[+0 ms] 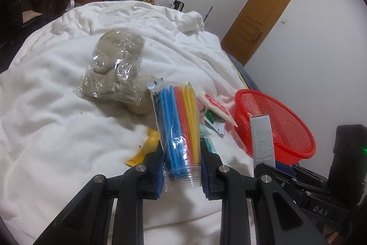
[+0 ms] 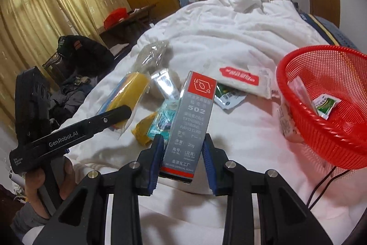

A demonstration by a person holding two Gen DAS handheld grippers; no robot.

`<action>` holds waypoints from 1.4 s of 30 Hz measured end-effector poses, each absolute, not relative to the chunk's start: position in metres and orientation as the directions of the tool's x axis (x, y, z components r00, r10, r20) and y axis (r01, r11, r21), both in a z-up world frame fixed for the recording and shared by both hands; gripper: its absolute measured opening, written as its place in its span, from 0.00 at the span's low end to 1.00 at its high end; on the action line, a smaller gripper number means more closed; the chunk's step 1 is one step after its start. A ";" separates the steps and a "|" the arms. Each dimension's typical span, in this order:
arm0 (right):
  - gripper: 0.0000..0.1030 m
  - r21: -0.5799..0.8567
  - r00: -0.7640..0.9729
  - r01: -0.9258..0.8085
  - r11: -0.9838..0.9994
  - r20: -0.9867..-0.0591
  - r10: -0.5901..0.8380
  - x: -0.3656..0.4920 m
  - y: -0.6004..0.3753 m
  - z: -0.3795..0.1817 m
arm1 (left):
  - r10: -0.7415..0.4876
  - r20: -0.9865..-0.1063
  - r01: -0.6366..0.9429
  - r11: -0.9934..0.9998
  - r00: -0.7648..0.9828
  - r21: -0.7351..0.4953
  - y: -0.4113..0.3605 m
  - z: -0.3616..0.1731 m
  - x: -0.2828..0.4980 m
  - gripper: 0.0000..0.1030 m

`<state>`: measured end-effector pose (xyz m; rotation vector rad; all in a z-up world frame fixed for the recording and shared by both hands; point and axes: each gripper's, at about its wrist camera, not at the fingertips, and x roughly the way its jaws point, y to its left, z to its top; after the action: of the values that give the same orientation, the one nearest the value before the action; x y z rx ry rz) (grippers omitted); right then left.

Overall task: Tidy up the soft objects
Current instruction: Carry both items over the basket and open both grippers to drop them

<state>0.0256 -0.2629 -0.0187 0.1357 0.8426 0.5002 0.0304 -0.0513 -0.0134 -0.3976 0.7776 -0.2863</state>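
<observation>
Left claw (image 1: 182, 167) grips a clear pack of coloured straws (image 1: 177, 130) at lower centre of its view, pads on both sides. Right claw (image 2: 183, 160) clamps a grey glue box (image 2: 191, 121) upright (marked 502). Behind the straws a bagged grey plush (image 1: 113, 67) lies on the white bed (image 1: 57, 118), with small packets beside it. At right sits a red basket (image 2: 298, 111), holding one green sachet (image 2: 325, 106).
</observation>
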 end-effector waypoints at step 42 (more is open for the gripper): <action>0.32 0.114 0.627 -0.084 0.990 -0.766 0.141 0.054 -0.443 -0.023 | -0.522 -0.755 0.475 0.821 0.398 -0.317 -0.323 0.004 0.116 0.25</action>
<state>0.0539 -0.4431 -0.0231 0.0691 0.8842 0.1291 0.1165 -0.3231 0.0044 -0.0538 0.9751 -0.6315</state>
